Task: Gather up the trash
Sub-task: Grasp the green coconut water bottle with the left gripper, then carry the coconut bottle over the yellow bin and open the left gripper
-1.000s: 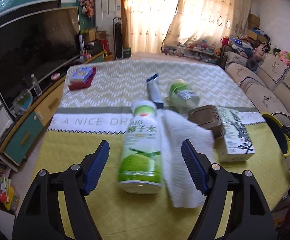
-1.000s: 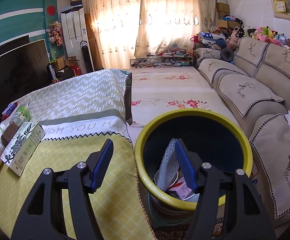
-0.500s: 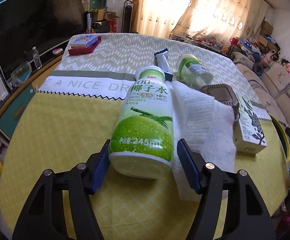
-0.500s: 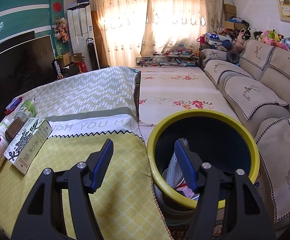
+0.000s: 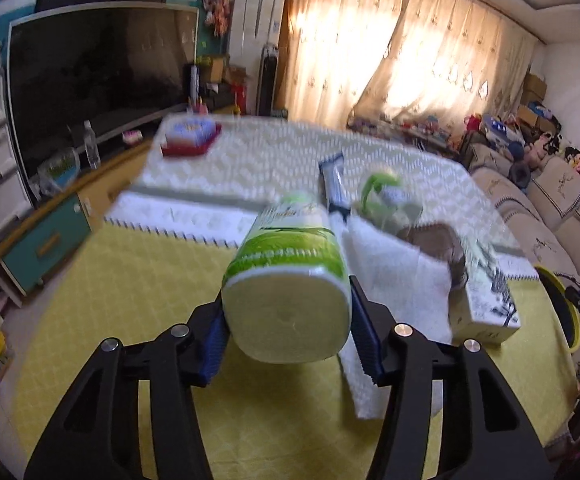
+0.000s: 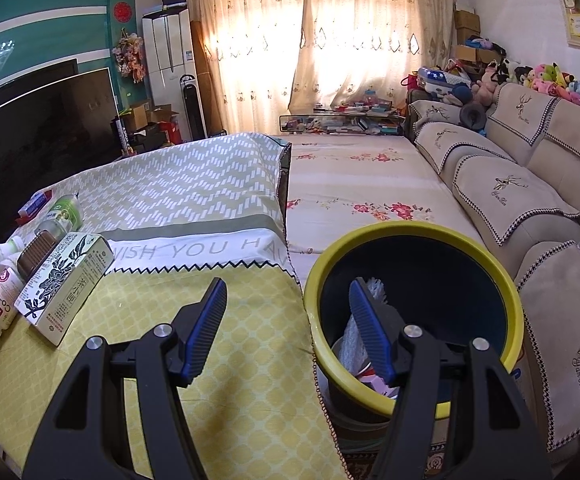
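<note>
Left tongs (image 5: 287,334): jaws have just been closing and now clamp the green-and-white bottle (image 5: 290,280) at its base end, blue pads (image 5: 214,340) against both sides. The bottle's base faces the camera, its cap end points away, and it looks lifted off the yellow cloth of the surface (image 5: 129,320); the view is blurred. Just beside it lies a white paper towel (image 5: 394,280), then a printed carton (image 5: 486,300).

Right tongs (image 6: 287,330): jaws apart, nothing between them, held above the surface edge beside the yellow-rimmed bin (image 6: 510,292). The bin holds some trash.
</note>
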Demonstrator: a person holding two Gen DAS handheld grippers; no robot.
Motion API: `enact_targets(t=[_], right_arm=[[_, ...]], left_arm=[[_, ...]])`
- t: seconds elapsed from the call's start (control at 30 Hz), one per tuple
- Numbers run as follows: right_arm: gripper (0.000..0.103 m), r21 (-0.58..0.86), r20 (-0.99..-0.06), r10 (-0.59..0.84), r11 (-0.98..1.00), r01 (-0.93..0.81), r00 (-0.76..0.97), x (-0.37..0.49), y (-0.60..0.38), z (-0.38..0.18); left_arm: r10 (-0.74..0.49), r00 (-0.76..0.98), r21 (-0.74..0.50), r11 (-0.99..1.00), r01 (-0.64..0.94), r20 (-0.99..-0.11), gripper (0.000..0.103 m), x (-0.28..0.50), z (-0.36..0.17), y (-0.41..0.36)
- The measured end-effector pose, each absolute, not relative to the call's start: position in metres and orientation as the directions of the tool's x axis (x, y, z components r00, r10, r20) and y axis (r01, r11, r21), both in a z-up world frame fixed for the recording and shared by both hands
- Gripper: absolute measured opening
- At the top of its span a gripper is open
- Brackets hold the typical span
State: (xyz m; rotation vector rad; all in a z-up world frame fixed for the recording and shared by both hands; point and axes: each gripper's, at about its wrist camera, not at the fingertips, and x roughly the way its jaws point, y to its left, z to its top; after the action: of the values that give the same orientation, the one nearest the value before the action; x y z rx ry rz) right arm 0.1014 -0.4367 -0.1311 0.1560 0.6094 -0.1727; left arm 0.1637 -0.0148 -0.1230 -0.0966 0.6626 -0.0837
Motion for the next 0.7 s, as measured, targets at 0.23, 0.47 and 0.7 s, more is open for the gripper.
enact_targets(t=[0.23, 0.47, 0.7], right_arm=[[0.061, 0.093, -0.58, -0.108, 0.976, 0.198, 0.807, 0.101, -0.436, -0.129], [0.061, 0.091, -0.581, -0.108, 0.976, 0.196, 0.807, 0.101, -0.435, -0.129], [0.061, 0.091, -0.575, -0.106, 0.977, 0.192, 0.811, 0.1, -0.434, -0.126]], left_arm=[[-0.039, 0.868, -0.039, 0.999, 0.022, -0.495, 0.051, 0.172, -0.078, -0.01], [-0.041, 0.871, -0.025, 0.999, 0.033, -0.49, 0.051, 0.184, -0.07, -0.011], [-0.055, 0.869, -0.038, 0.998, 0.042, -0.492, 0.051, 0.184, -0.067, -0.011]])
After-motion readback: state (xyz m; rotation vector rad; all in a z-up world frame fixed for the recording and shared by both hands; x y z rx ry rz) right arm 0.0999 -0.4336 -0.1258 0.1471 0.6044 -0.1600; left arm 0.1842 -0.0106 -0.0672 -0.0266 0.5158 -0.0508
